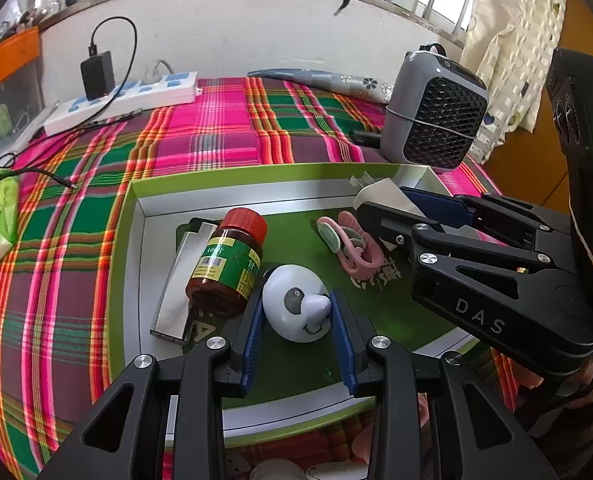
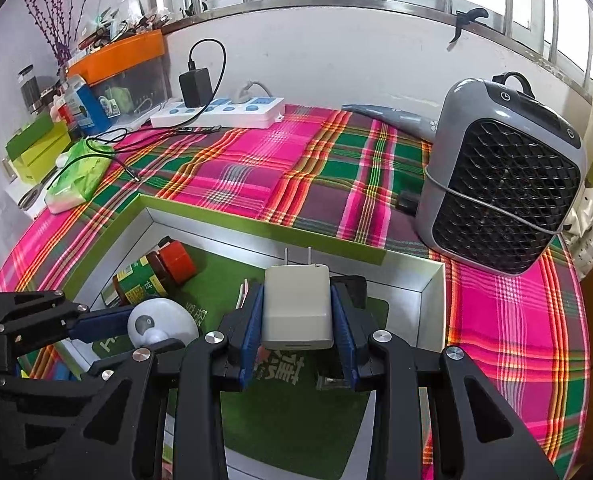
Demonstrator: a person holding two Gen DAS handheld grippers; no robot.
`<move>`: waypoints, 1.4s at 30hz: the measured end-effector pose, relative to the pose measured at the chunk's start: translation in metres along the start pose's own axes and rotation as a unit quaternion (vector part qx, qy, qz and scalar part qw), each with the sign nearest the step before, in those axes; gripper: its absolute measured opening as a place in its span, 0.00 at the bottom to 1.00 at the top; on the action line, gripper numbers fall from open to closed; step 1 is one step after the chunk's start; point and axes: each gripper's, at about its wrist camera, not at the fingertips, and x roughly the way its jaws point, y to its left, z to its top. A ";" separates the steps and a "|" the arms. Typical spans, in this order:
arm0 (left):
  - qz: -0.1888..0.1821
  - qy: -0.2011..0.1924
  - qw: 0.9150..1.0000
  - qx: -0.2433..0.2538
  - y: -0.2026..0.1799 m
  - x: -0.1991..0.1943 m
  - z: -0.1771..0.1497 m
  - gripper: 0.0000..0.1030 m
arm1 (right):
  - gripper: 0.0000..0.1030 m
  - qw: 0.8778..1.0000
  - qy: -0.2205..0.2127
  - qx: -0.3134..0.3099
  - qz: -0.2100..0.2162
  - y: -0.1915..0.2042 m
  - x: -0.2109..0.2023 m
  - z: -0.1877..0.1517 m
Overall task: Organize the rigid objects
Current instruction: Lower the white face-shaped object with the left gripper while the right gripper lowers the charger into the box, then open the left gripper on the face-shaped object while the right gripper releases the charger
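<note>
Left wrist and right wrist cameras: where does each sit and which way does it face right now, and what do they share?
Left wrist: on the left gripper, angled down into the green tray; its pads flank the white round toy; the right gripper enters from the right.
Right wrist: on the right gripper, angled down over the tray toward the window wall; pads clamp the white charger; the left gripper shows at lower left.
Shared: tray, toy, red-capped bottle, grey fan, power strip.
</note>
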 end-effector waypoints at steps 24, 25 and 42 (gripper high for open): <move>-0.003 0.003 1.000 0.003 -0.002 0.000 -0.002 0.38 | 0.34 1.000 -0.005 0.011 0.012 0.000 -0.001 -0.001; -0.003 0.003 1.000 0.003 -0.002 0.000 -0.002 0.38 | 0.34 1.000 -0.005 0.011 0.011 0.000 -0.001 -0.001; 0.003 -0.004 1.000 0.007 -0.005 -0.008 -0.005 0.39 | 0.34 1.000 -0.006 0.013 0.010 0.000 -0.004 -0.002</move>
